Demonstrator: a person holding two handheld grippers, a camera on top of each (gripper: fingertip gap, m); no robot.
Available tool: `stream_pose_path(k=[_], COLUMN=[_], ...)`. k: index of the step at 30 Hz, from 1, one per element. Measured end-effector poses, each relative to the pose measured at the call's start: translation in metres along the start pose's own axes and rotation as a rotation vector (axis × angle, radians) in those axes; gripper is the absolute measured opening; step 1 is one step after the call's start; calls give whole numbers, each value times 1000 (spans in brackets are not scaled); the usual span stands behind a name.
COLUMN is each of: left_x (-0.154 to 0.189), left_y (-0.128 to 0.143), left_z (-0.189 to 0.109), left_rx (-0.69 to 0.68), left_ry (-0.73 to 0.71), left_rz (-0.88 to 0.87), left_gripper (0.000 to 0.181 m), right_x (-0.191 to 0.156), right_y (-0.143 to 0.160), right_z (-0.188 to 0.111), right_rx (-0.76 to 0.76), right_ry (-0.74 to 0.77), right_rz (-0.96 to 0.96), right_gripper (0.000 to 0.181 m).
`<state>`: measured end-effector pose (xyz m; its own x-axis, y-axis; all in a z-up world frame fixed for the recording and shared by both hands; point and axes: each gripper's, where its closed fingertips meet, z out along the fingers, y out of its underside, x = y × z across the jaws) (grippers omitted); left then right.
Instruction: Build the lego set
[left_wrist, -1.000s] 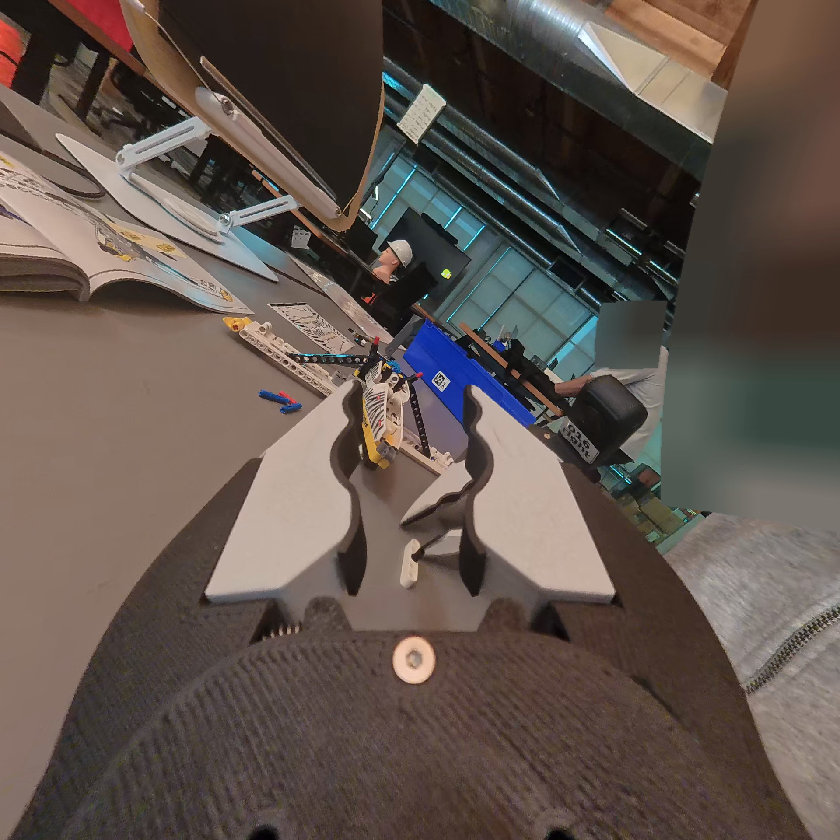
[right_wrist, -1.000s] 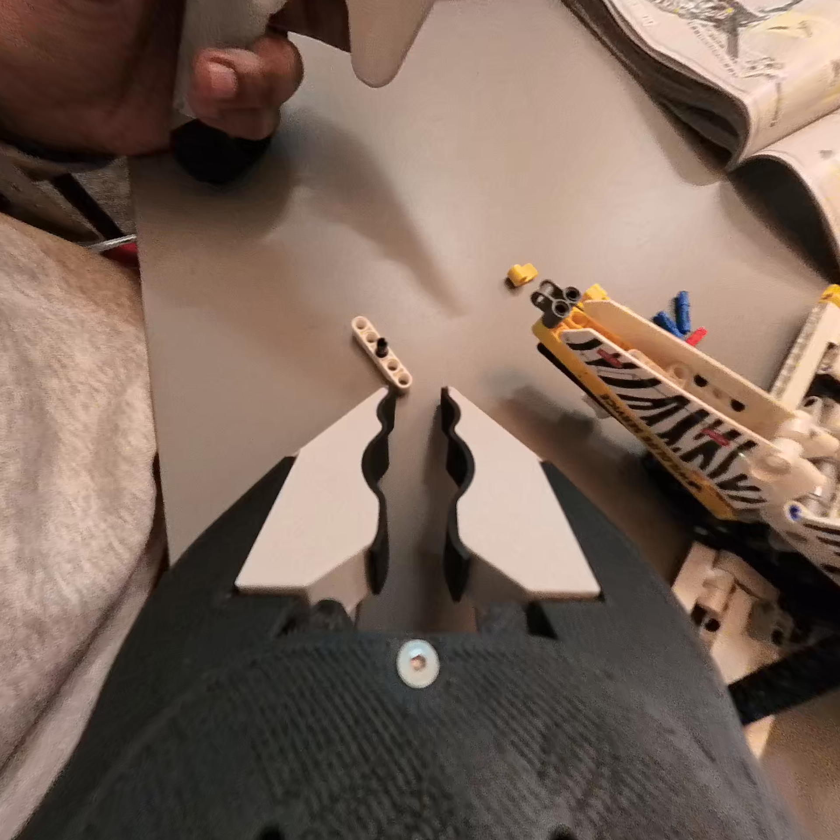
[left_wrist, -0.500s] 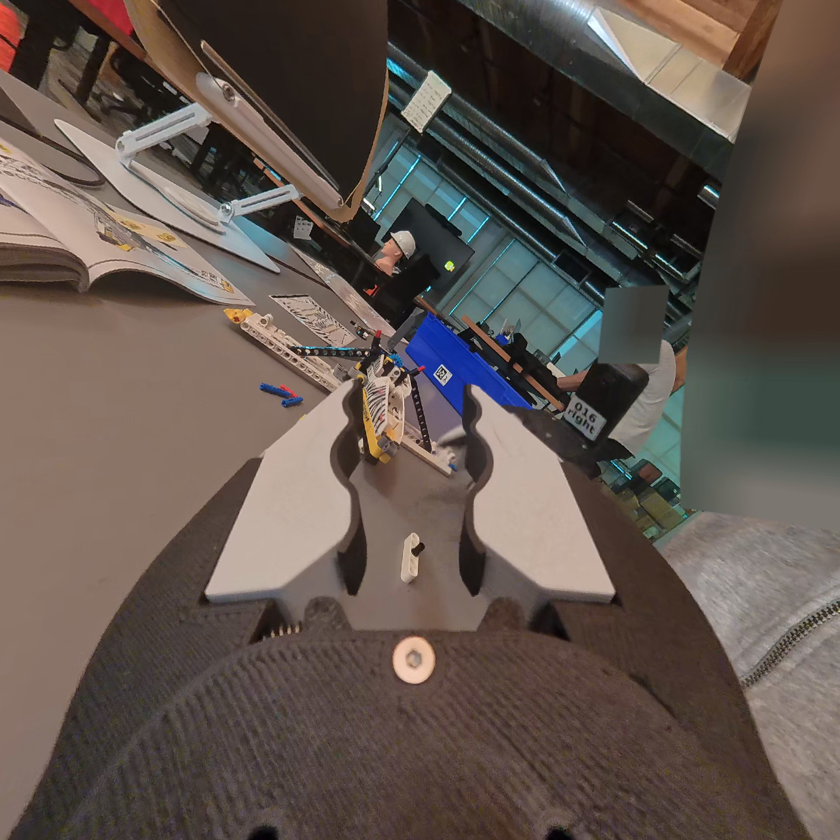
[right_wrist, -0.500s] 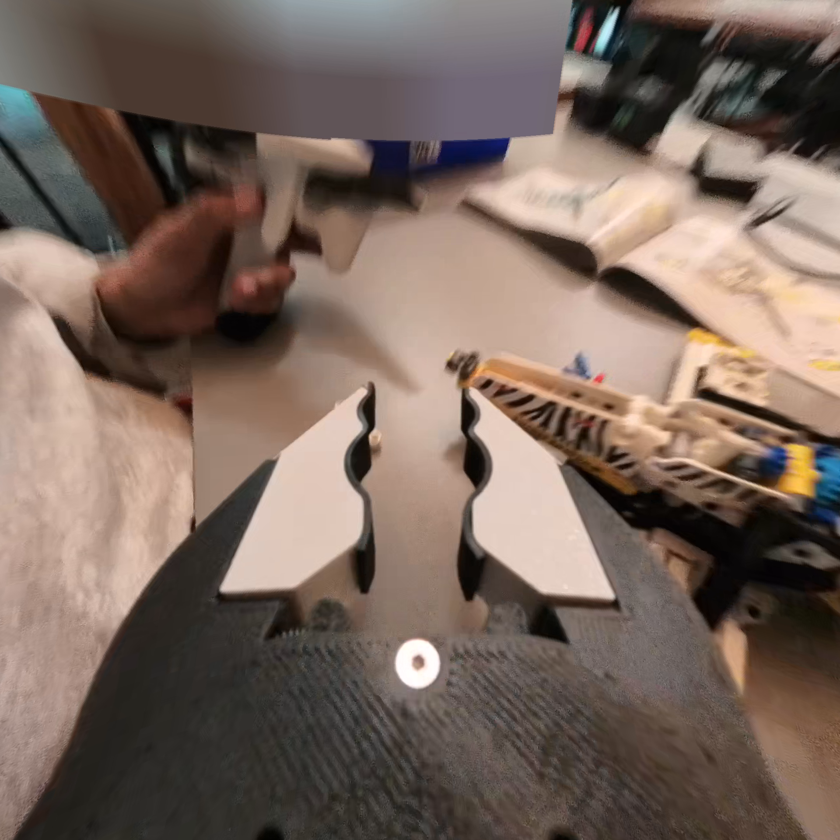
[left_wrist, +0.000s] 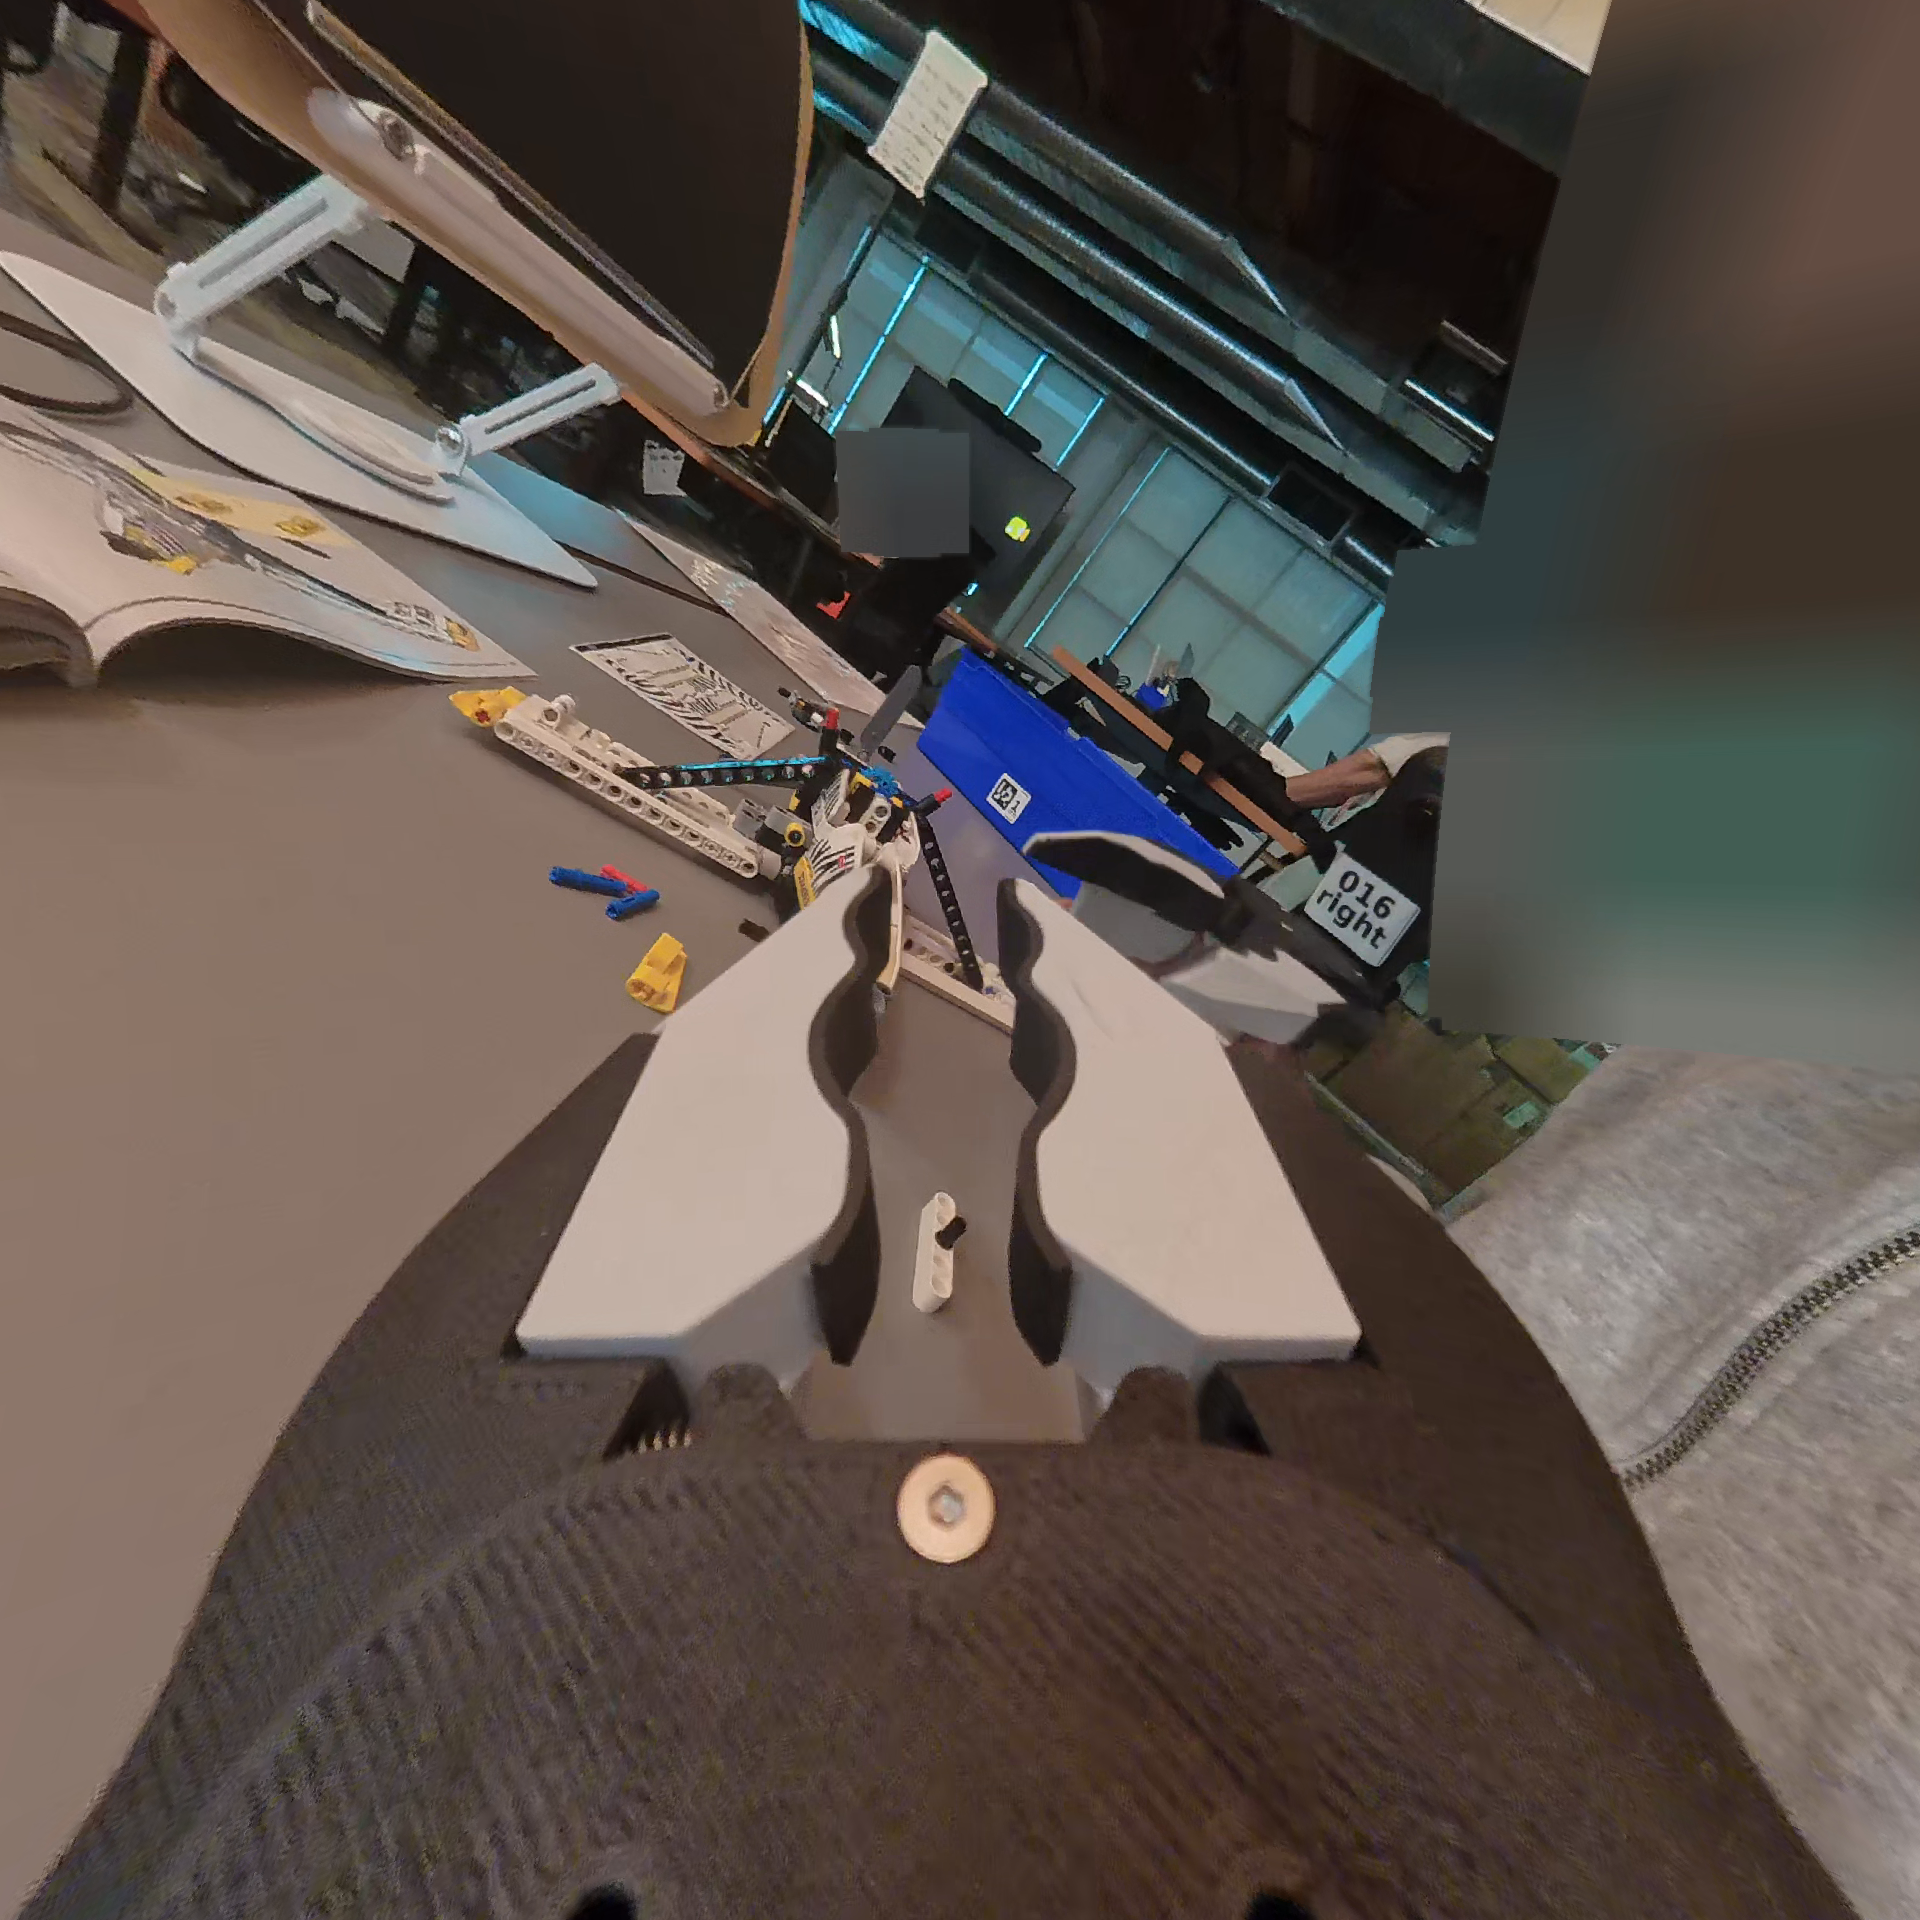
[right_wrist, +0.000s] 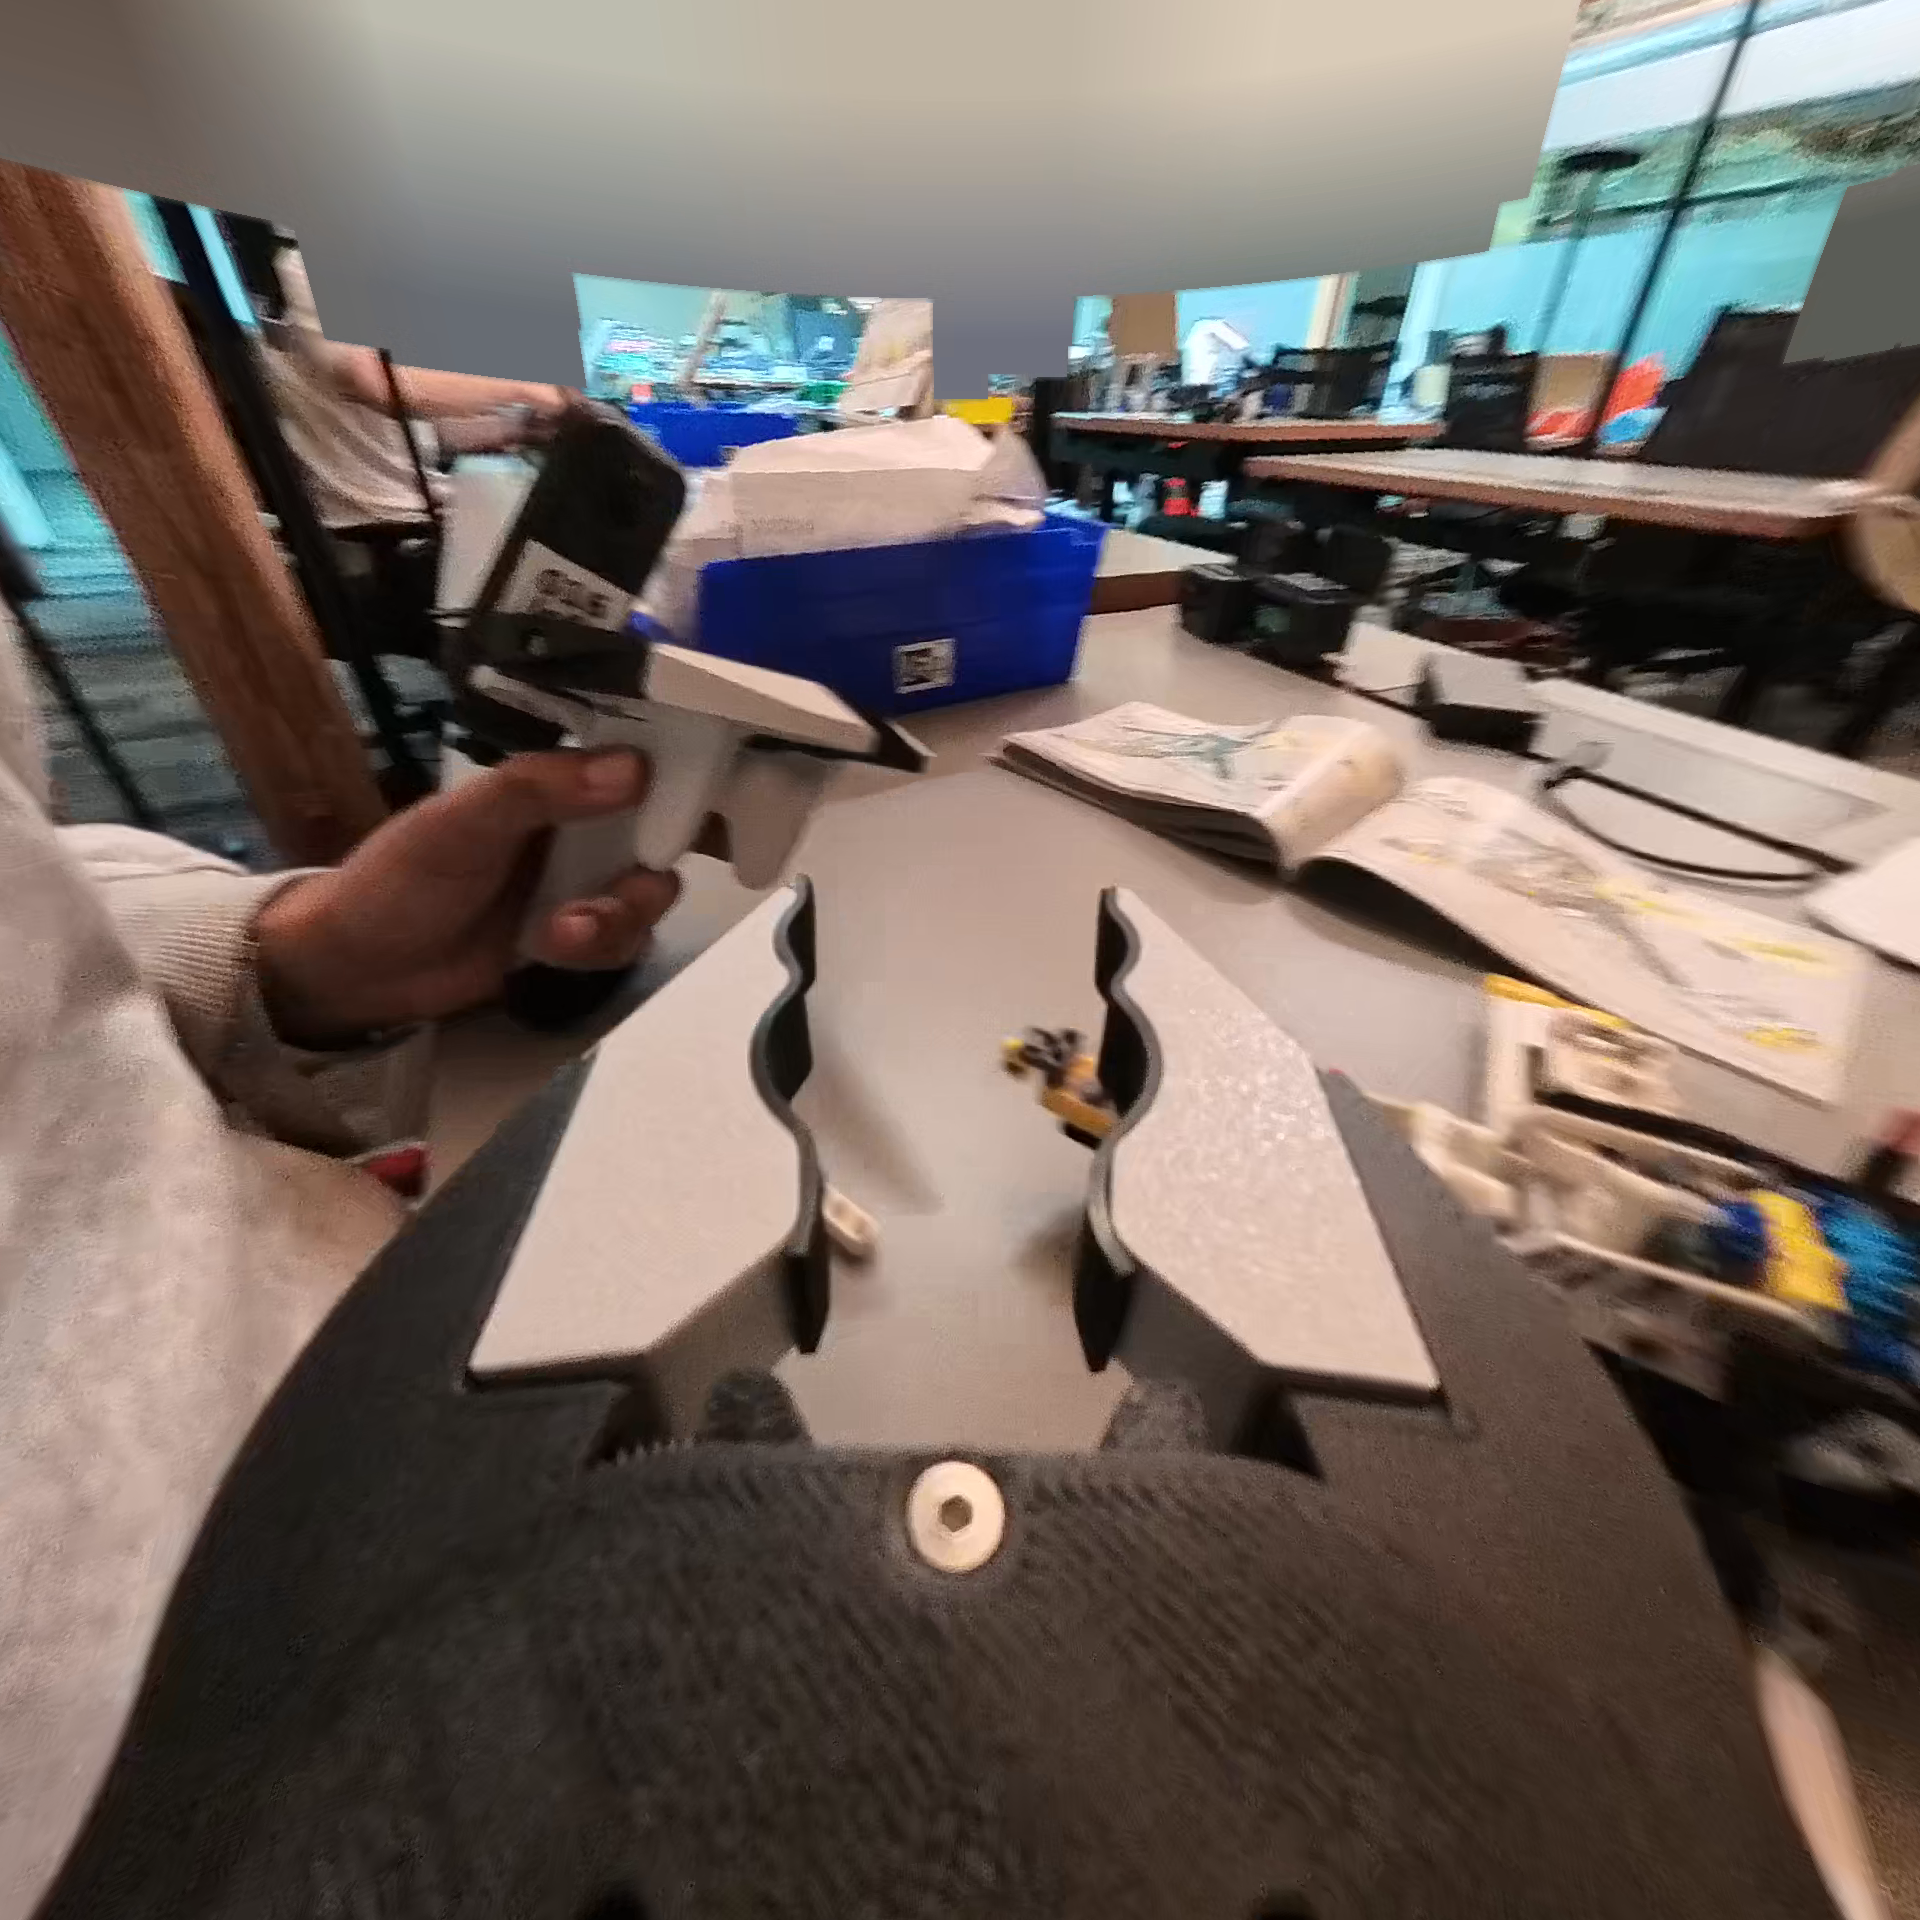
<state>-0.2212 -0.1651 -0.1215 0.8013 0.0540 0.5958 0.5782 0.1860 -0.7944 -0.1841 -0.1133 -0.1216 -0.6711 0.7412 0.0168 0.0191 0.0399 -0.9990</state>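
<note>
The left gripper (left_wrist: 935, 914) has two pale grey, wedge-shaped plastic fingers (left_wrist: 727, 1164) with black, wavy inner pads, set in a black ribbed housing (left_wrist: 831, 1714) with one round silver screw (left_wrist: 943, 1507) at its middle. The right gripper (right_wrist: 954, 914) is built alike (its screw (right_wrist: 954, 1515) looks whiter), with a faintly speckled grey finger (right_wrist: 1236, 1174). A light grey fleece sleeve (right_wrist: 125, 1091) with a ribbed cuff covers the person's arm, and a metal zipper (left_wrist: 1766, 1351) runs down the grey garment.
</note>
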Motion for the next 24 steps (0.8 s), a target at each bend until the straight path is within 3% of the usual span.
stream_pose_path(k=[6, 10, 21, 24], left_x=[-5, -8, -3, -1], left_y=[-1, -3, -6, -4], left_z=[0, 1, 1, 2], left_rx=[7, 16, 31, 19], left_ry=[4, 21, 45, 53], left_rz=[-50, -88, -68, -55], left_gripper=[16, 17, 7, 0], right_x=[-18, -16, -14, -14], right_y=[2, 2, 4, 1], right_z=[16, 16, 18, 16], right_rx=[-14, -18, -27, -4], right_ry=[-49, -55, -42, -48], right_rz=[-55, -26, -35, -25], right_gripper=[41, 0, 0, 8])
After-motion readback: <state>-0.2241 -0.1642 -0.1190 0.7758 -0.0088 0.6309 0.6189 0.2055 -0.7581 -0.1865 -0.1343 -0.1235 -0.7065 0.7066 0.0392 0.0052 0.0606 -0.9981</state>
